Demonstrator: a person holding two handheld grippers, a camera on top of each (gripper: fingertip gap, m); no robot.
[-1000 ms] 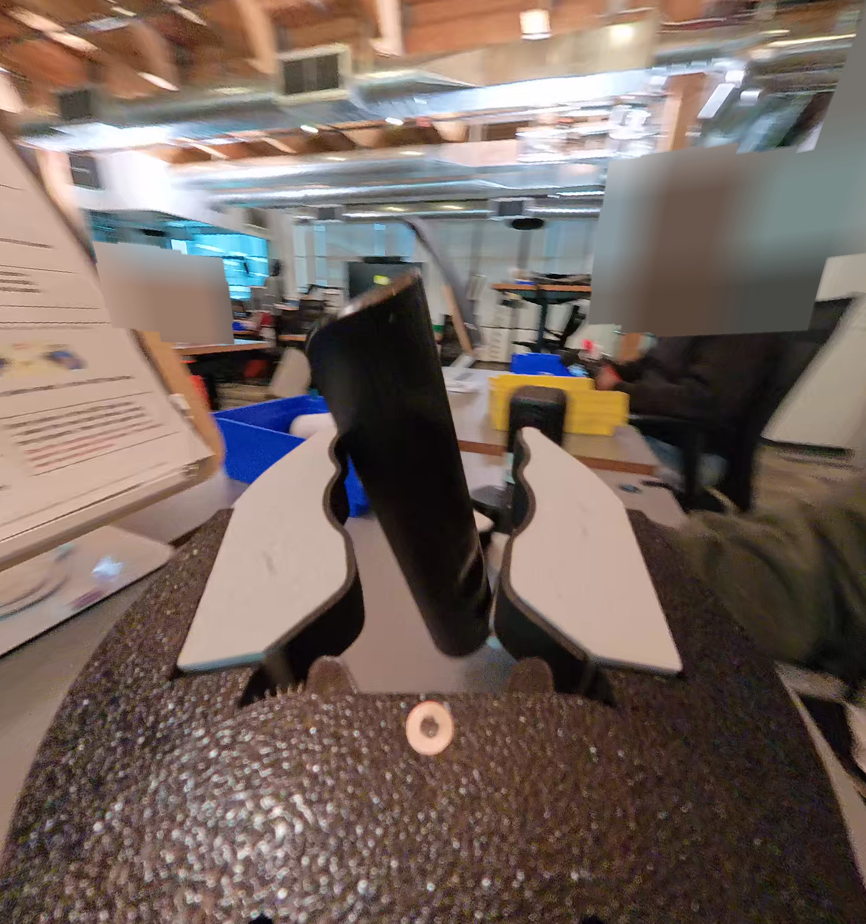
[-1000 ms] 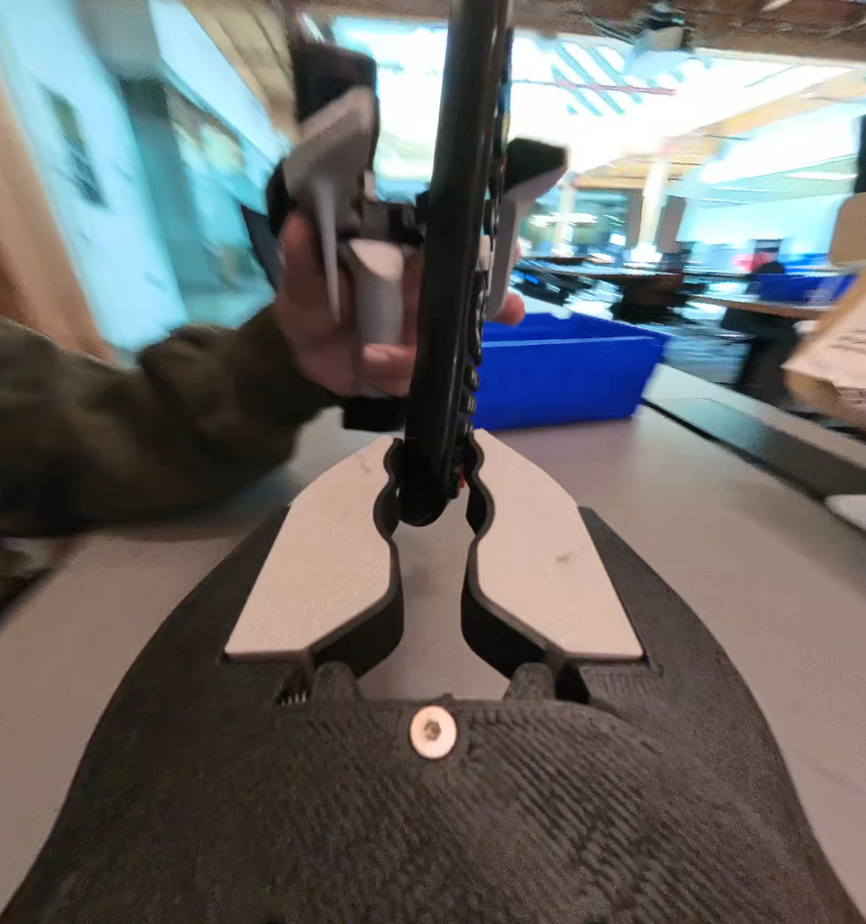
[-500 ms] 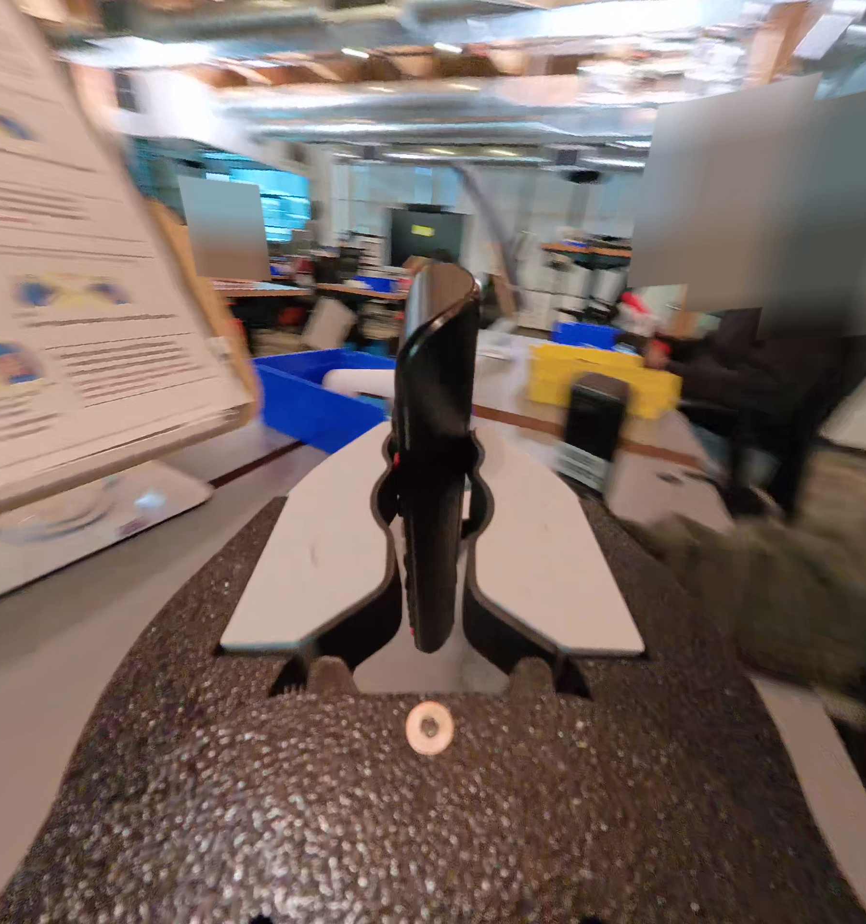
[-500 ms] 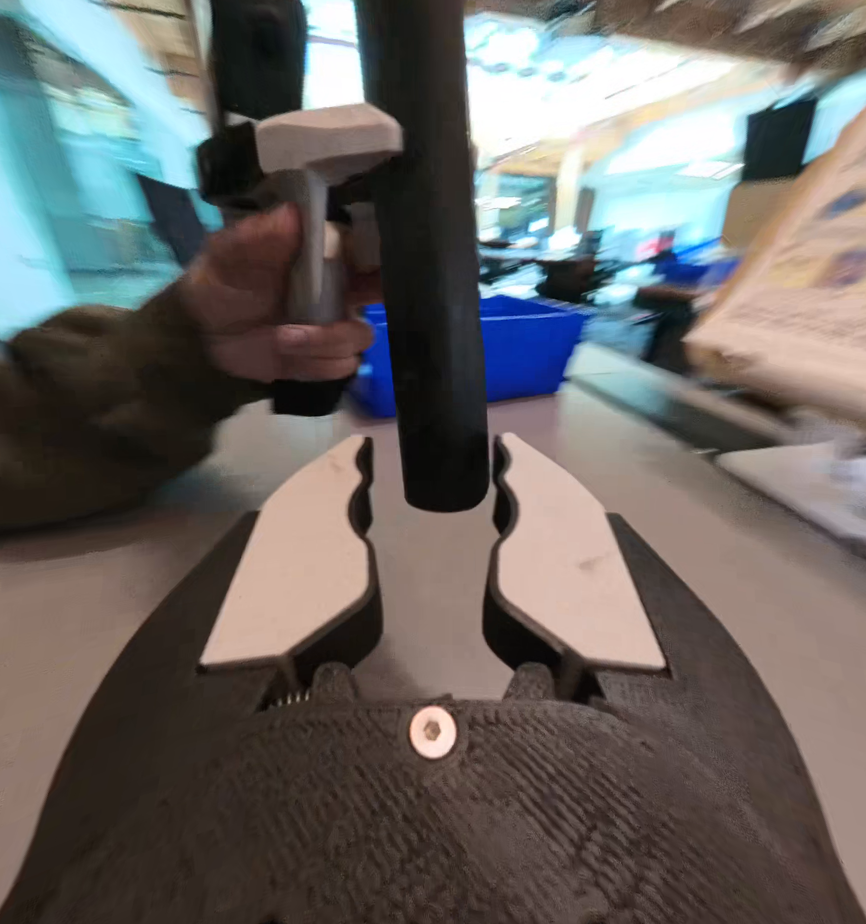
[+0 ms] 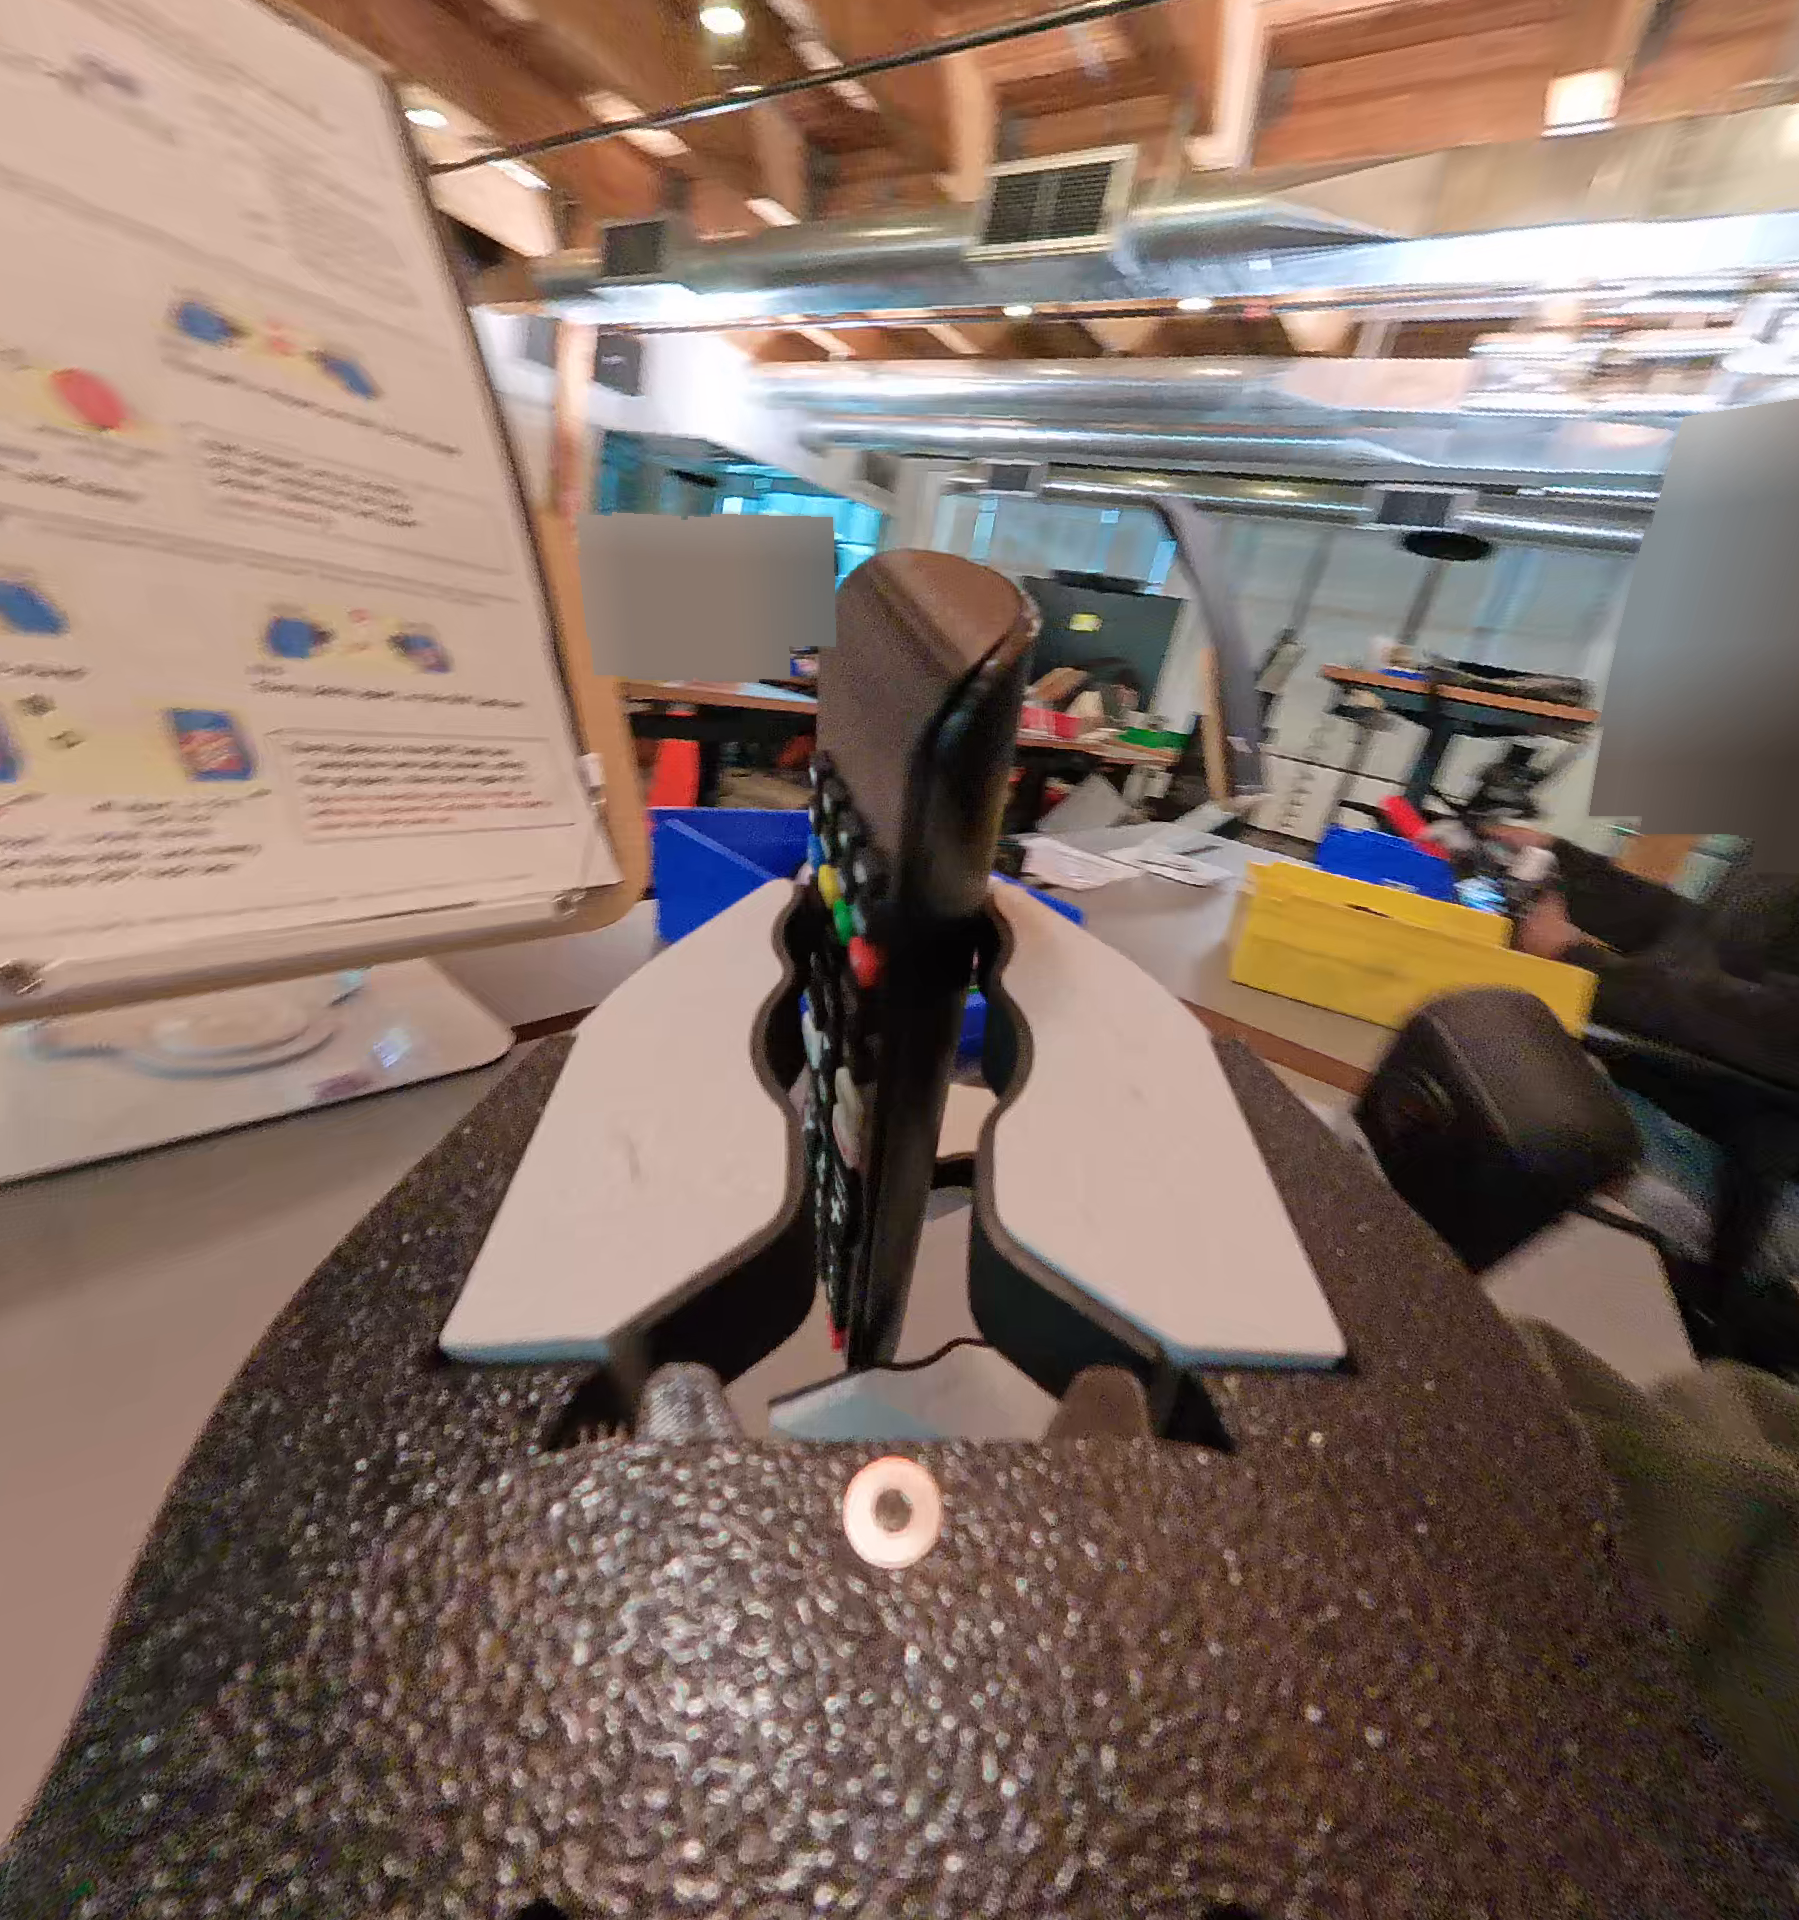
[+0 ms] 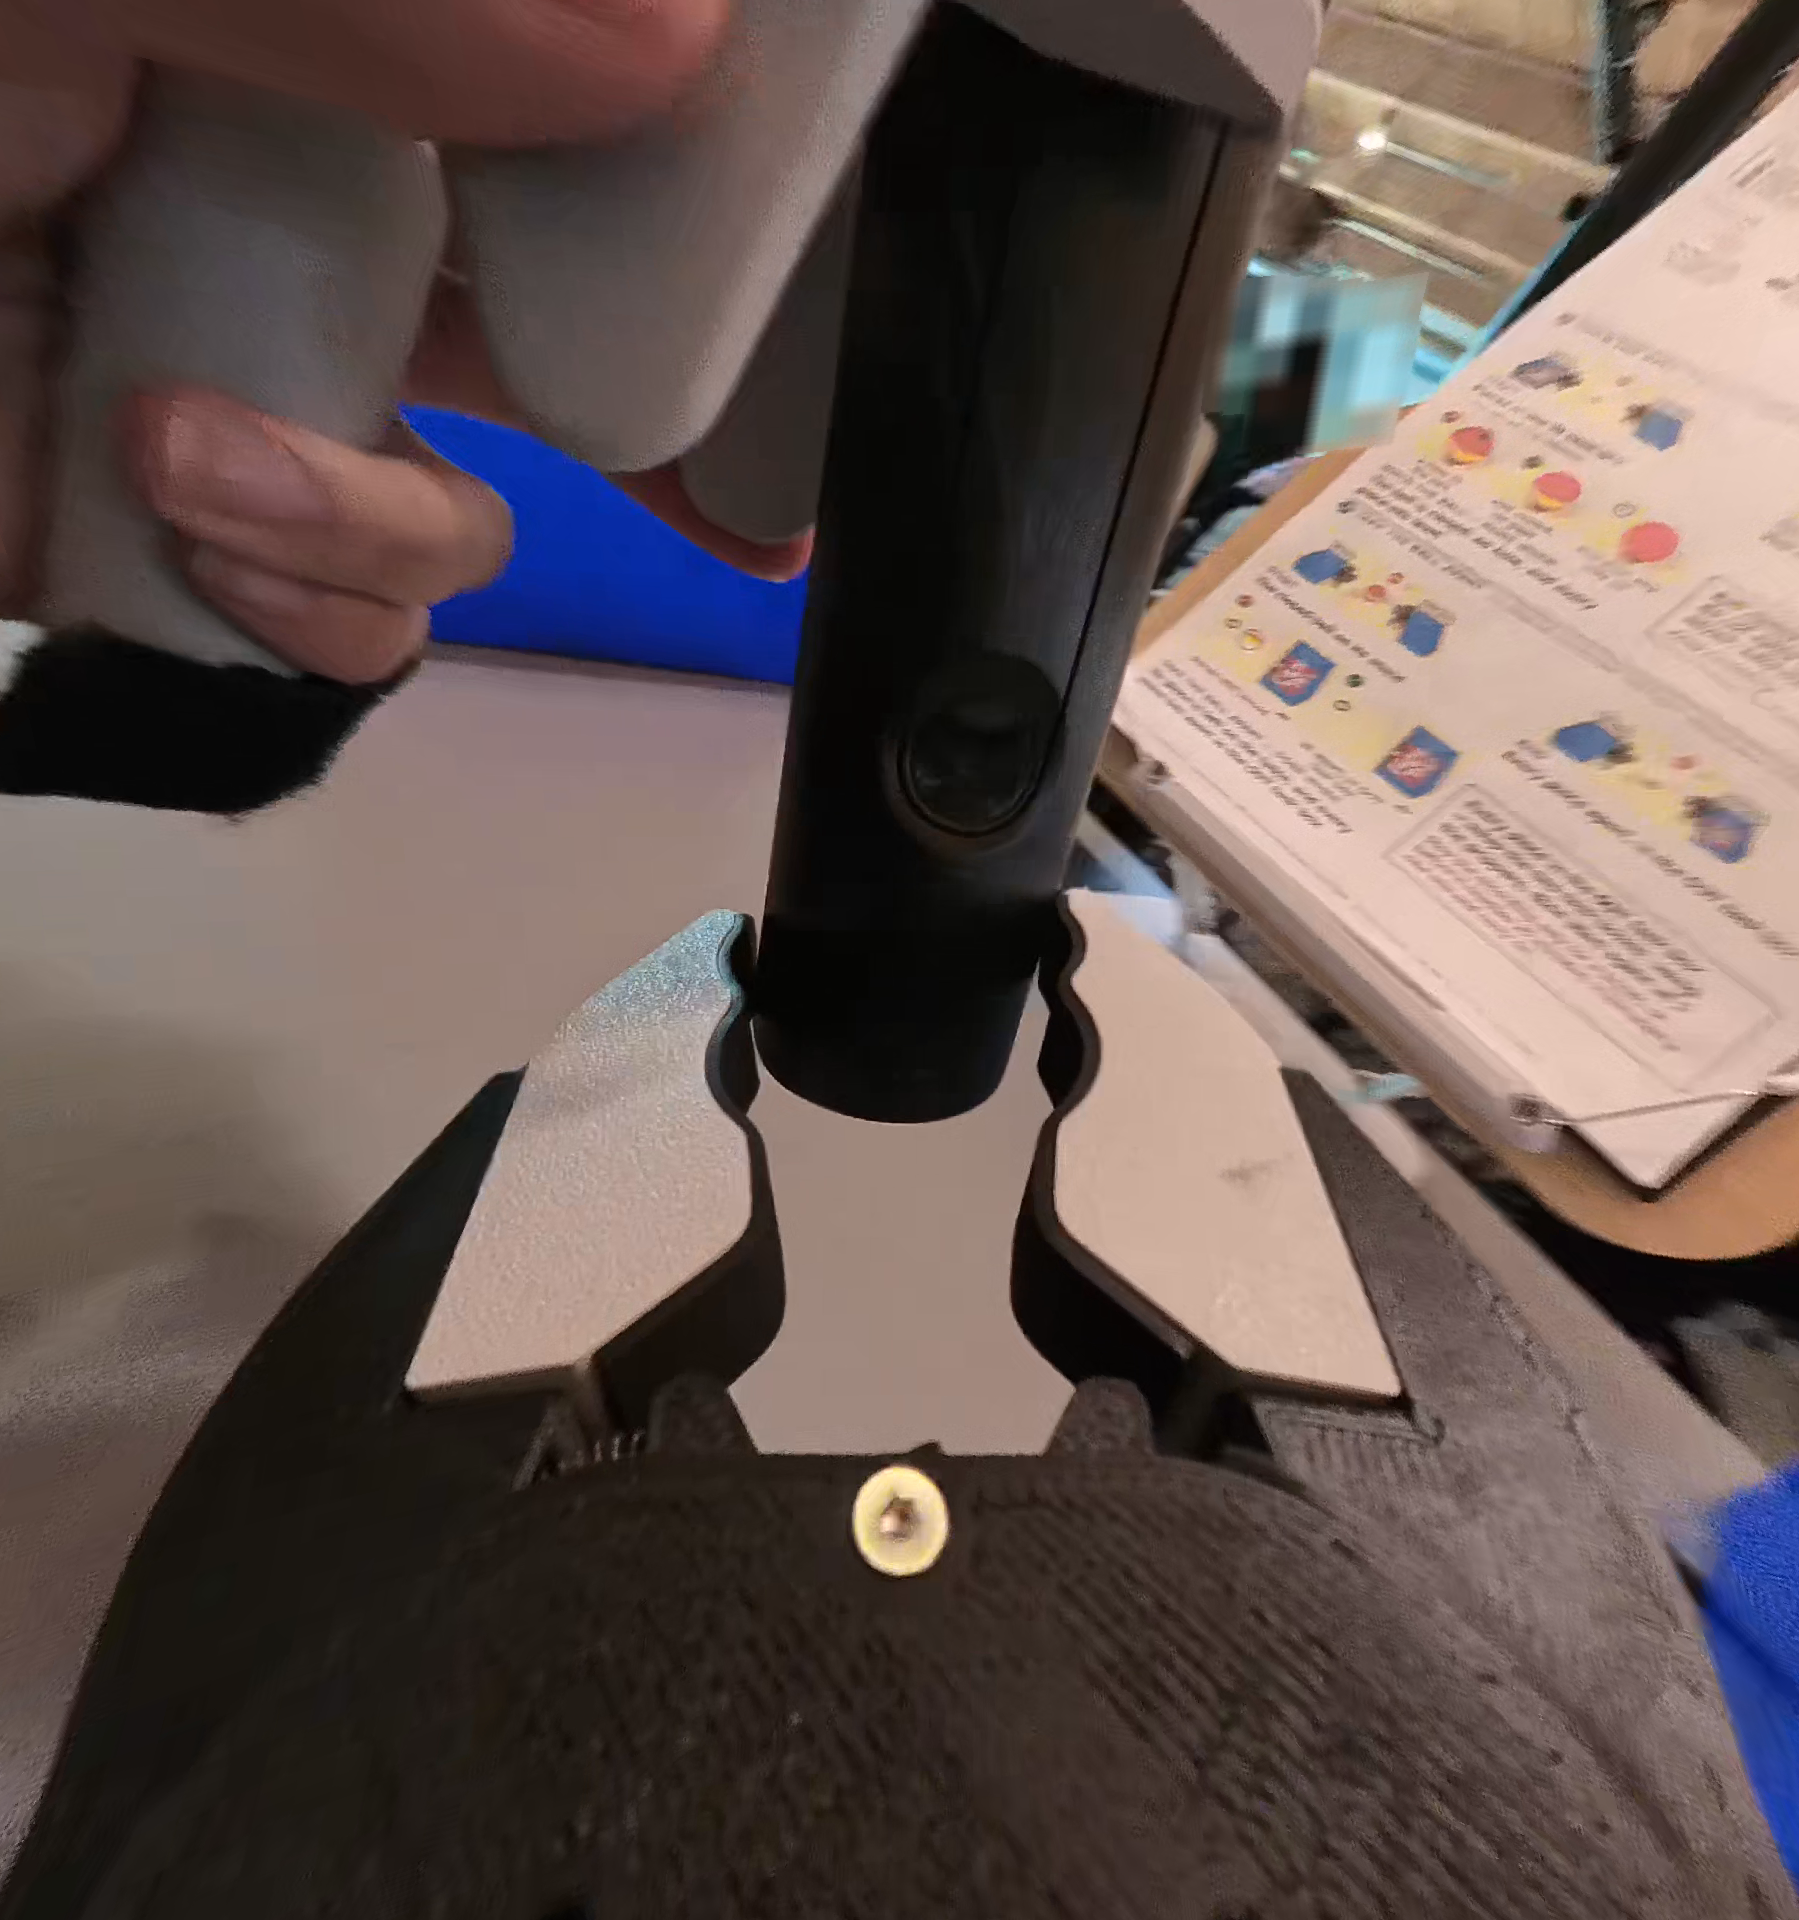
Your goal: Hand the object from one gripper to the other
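Between the left claw's (image 5: pixel 890 997) pinching fingers, an upright black remote (image 5: pixel 900 935); right claw (image 6: pixel 900 997) spread around its lower end.

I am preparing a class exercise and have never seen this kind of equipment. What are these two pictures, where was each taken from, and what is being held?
There is no robot here. A person holds two handheld grippers, each with two grey fingers and a camera looking along them. One picture comes from the left gripper, whose fingers are closed on a black remote control standing upright. The other comes from the right gripper, whose spread fingers flank the remote's lower end. Above it, a hand grips the left gripper's handle. Below is a grey table with a blue bin and a propped instruction sheet.
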